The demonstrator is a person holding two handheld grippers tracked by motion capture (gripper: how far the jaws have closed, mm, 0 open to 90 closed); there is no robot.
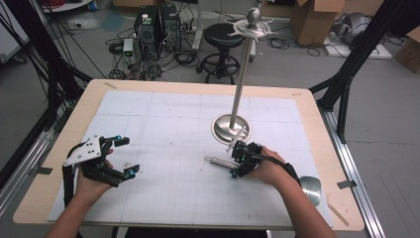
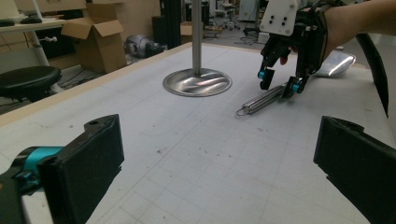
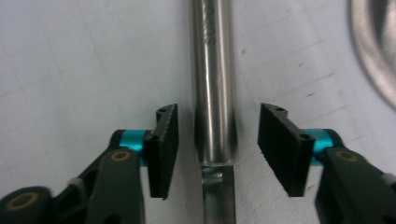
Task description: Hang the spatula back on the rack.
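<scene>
Right gripper (image 1: 238,159) stands over the handle end of a steel ladle (image 1: 222,162), which lies flat on the white gridded mat (image 1: 163,188) just in front of the stand's round base (image 1: 231,127); its jaws straddle the handle with a gap on either side, not yet pinching. Left gripper (image 1: 126,156), spread wide and empty, hovers well apart at the mat's left.

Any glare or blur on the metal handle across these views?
Right gripper view: the metal handle sits close and soft, a bright glare streak along its length, fingers sharper. Left gripper view: near fingers blurred, stand base streaked with reflections. High view: evenly lit, the handle small, shadows faint.
</scene>
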